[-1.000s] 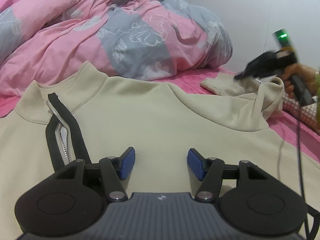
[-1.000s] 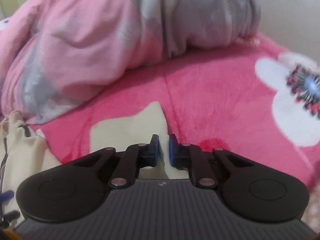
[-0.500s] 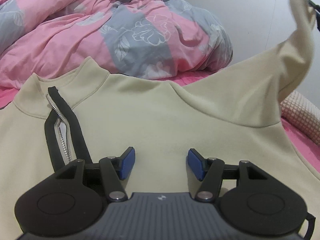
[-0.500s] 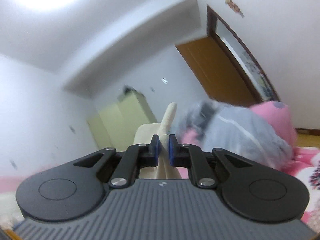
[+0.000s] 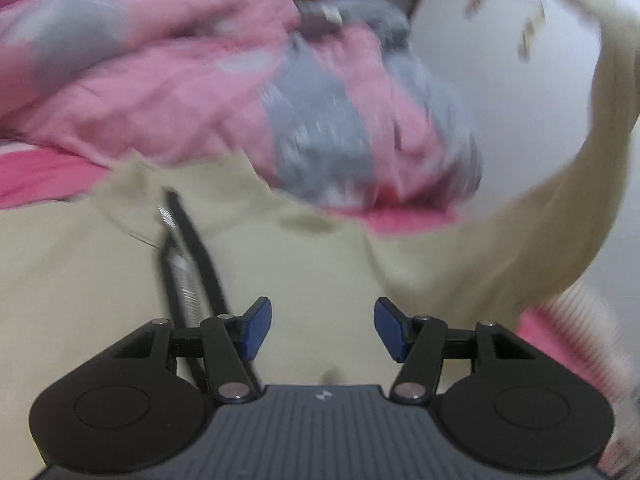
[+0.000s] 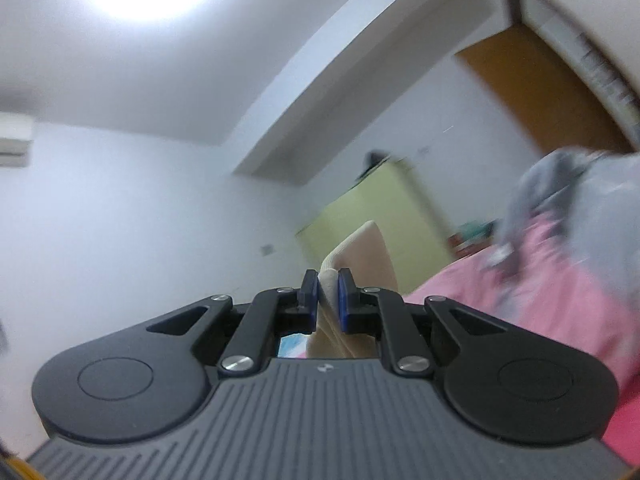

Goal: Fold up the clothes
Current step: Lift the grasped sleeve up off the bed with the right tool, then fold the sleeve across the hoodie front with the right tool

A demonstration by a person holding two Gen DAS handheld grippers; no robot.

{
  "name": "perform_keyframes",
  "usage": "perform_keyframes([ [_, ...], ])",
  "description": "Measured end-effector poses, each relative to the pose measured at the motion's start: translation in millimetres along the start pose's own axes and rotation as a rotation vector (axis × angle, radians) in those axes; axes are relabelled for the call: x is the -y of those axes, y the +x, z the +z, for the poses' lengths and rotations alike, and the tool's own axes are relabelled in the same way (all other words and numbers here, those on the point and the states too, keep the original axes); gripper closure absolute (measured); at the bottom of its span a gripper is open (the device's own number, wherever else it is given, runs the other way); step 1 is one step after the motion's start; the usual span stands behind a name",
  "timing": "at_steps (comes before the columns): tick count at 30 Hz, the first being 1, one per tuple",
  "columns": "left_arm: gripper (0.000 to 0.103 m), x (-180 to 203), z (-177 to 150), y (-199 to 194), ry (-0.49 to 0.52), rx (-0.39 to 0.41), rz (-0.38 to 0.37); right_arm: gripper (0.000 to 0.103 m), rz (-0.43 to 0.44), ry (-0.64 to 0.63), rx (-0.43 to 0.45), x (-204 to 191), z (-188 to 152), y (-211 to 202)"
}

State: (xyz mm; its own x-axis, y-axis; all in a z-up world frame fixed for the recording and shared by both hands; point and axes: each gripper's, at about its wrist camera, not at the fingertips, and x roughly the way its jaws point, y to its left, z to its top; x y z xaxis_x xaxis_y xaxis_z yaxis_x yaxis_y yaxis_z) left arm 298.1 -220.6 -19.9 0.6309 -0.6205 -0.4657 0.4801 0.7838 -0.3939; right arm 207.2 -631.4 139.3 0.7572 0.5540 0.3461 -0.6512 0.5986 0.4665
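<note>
since a second ago we have raised the sleeve (image 5: 600,128) of the cream zip-neck top (image 5: 300,272) off the bed (image 5: 36,176): it lay crumpled at 2 o'clock of the left view and now arcs up toward 1 o'clock, clear of the mattress. the right tongs (image 6: 329,285) have swung from facing the pink blanket to facing the ceiling and far wall, with the cuff (image 6: 360,256) clamped between their pads. the left view has also shifted and blurred, so the left tongs (image 5: 323,332) are moving too; they hover with jaws spread wide and nothing between them, over the chest of the top.

we judge this as a sleeve fold in hand: the sleeve is airborne and could be carried across the body, which lies flat on the bed.

the left view shows the body of the top, its black zip placket (image 5: 188,248) at 11 o'clock, and the quilt (image 5: 224,80) behind it. the right view shows none of that; it alone shows the grip on the cuff, and a yellow-green wardrobe (image 6: 372,208) beyond.
</note>
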Motion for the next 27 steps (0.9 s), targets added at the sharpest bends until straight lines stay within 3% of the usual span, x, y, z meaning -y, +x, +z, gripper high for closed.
perform_keyframes([
  [3, 0.039, -8, 2, -75, 0.028, 0.068, 0.039, 0.094, 0.109, 0.02, -0.09, -16, -16, 33],
  [7, 0.029, -21, -15, -174, 0.055, 0.139, 0.122, 0.094, 0.231, 0.067, -0.247, -31, -63, 87],
  [10, 0.023, -35, -37, -223, 0.009, 0.157, 0.159, 0.09, 0.323, 0.103, -0.366, -43, -97, 127],
  [12, 0.022, -41, -51, -238, -0.017, 0.148, 0.183, 0.085, 0.326, 0.162, -0.457, -43, -136, 155],
  [14, 0.022, -45, -62, -241, -0.024, 0.13, 0.2, 0.049, 0.218, 0.141, -0.604, -51, -180, 178],
  [15, 0.022, -47, -67, -243, -0.027, 0.121, 0.209, 0.047, 0.164, 0.13, -0.677, -55, -202, 189],
  [21, 0.022, -59, -93, -248, -0.04, 0.075, 0.257, 0.047, -0.055, 0.233, -0.617, -93, -186, 111],
  [27, 0.024, -70, -83, -219, -0.072, 0.059, 0.213, 0.048, -0.274, 0.334, -0.551, -130, -171, 34],
])
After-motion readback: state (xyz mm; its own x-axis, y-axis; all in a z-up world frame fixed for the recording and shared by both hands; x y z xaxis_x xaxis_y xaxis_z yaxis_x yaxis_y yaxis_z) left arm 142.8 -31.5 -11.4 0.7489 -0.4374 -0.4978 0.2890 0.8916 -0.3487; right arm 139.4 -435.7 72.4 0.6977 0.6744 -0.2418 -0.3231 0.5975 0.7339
